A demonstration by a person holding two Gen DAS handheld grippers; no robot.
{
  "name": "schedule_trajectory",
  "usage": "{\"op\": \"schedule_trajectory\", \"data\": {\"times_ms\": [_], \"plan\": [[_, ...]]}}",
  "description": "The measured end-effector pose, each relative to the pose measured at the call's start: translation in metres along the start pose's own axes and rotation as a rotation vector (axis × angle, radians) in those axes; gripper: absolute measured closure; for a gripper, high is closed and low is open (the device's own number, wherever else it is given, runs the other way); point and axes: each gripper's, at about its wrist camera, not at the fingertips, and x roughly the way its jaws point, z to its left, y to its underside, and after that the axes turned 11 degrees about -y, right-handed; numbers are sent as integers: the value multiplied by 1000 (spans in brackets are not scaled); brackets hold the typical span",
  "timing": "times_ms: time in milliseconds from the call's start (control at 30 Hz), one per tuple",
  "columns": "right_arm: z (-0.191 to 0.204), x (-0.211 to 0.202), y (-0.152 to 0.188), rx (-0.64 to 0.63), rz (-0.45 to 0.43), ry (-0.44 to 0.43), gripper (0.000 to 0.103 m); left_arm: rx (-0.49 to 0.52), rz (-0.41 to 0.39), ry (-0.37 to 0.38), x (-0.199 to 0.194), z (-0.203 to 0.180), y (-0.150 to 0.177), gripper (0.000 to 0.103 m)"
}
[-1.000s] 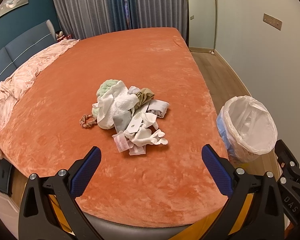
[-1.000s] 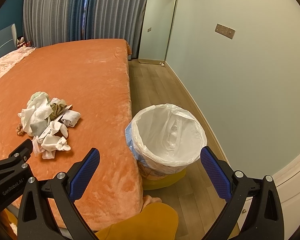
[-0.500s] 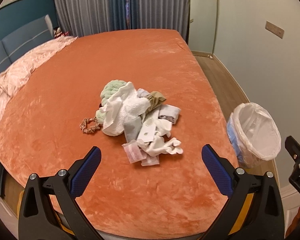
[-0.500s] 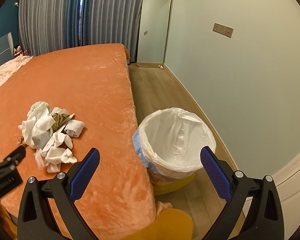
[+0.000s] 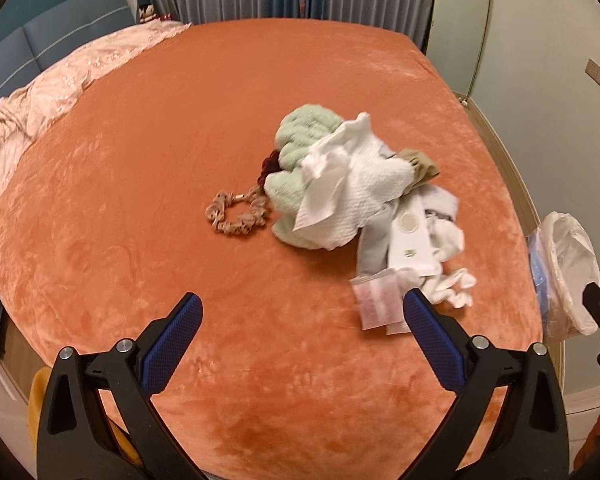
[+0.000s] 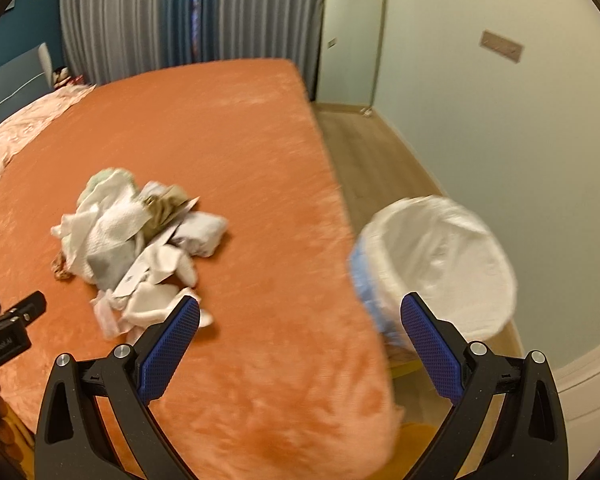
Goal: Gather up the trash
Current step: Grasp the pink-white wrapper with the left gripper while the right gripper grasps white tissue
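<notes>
A heap of trash and cloth (image 5: pixel 352 196) lies on the orange bed (image 5: pixel 180 160): white tissues, a green fluffy cloth, a white card, a pinkish packet (image 5: pixel 378 300) at its near edge. The heap also shows in the right wrist view (image 6: pixel 136 240). A beige scrunchie (image 5: pixel 238 212) lies left of it. A bin lined with a white bag (image 6: pixel 440 264) stands on the floor right of the bed, also in the left wrist view (image 5: pixel 568 276). My left gripper (image 5: pixel 300 344) is open and empty, near the packet. My right gripper (image 6: pixel 300 348) is open and empty over the bed's right edge.
A pink quilt (image 5: pixel 48 104) lies along the bed's left side by a blue headboard (image 5: pixel 40 44). Grey curtains (image 6: pixel 180 12) and a mirror (image 6: pixel 348 36) stand at the far end. A wooden floor strip (image 6: pixel 372 160) runs between bed and wall.
Both grippers have moved forward over the bed towards the heap. The heap now sits nearer and to the right in the left view. Both stay open.
</notes>
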Motion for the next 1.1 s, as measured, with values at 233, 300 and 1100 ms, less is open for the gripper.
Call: {"op": "schedule_trajectory", "data": {"times_ms": [233, 300, 1100], "plan": [[28, 55, 7, 18, 101, -108, 25, 19, 52, 71, 28, 1, 5, 14], [32, 67, 9, 17, 124, -106, 31, 6, 89, 143, 38, -3, 4, 20], [65, 140, 23, 55, 270, -293, 84, -58, 212, 355, 82, -1, 4, 89]]}}
